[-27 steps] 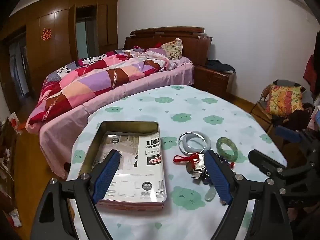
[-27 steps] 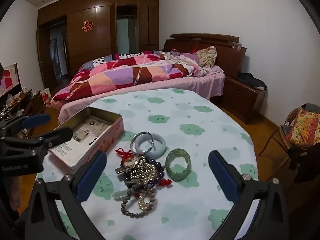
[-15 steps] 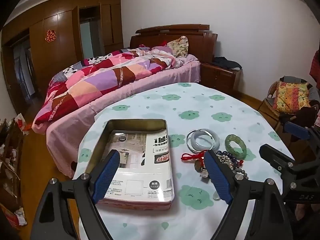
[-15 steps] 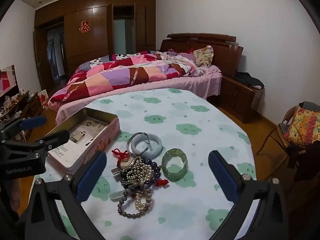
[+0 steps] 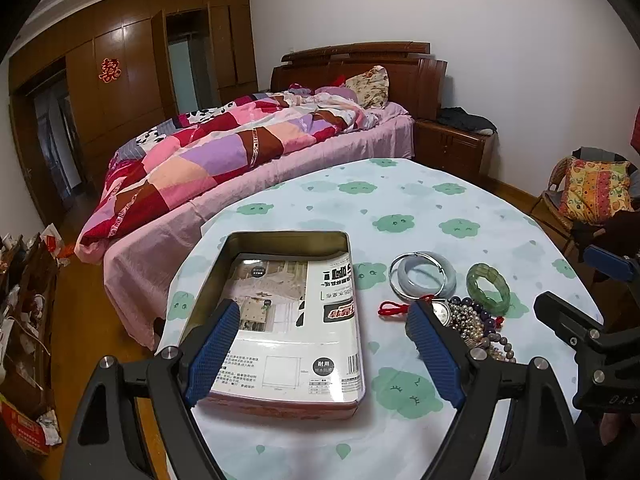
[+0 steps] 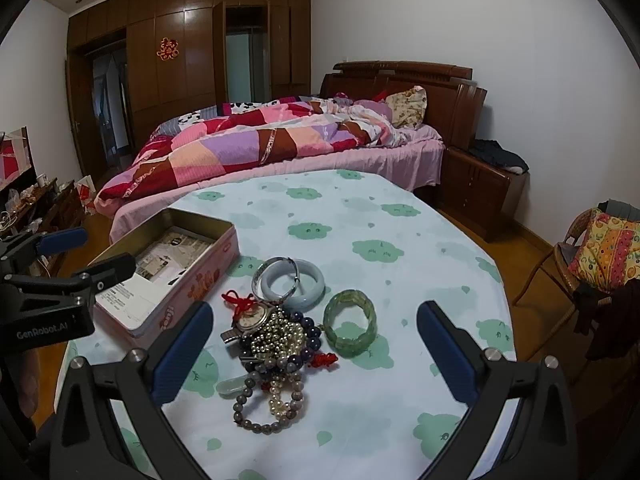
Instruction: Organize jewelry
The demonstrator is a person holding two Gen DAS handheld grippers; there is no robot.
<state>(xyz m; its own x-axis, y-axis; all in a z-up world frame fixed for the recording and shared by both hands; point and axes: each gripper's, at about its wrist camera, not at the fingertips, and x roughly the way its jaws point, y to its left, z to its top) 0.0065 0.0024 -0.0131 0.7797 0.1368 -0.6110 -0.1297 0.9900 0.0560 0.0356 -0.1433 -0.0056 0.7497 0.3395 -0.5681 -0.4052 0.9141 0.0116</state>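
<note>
A pile of jewelry (image 6: 276, 340) lies on the table: bead bracelets, a watch, red cord. Beside it sit a pale bangle with a silver ring (image 6: 292, 282) and a green bangle (image 6: 350, 322). An open tin box (image 5: 288, 320) lined with printed paper stands left of them; it also shows in the right wrist view (image 6: 168, 268). My left gripper (image 5: 320, 352) is open and empty above the tin's near end. My right gripper (image 6: 312, 348) is open and empty, hovering over the pile. In the left wrist view the pile (image 5: 472, 324) lies right of the tin.
The round table (image 6: 400, 240) has a cloud-print cloth. A bed with a patchwork quilt (image 6: 260, 140) stands behind it. A chair with a colourful cushion (image 6: 608, 252) stands at the right. Low shelves with clutter (image 5: 24, 300) stand at the left.
Both grippers have pulled back and risen a little from the table, so tin and jewelry sit farther away in both views. Both stay open and empty.
</note>
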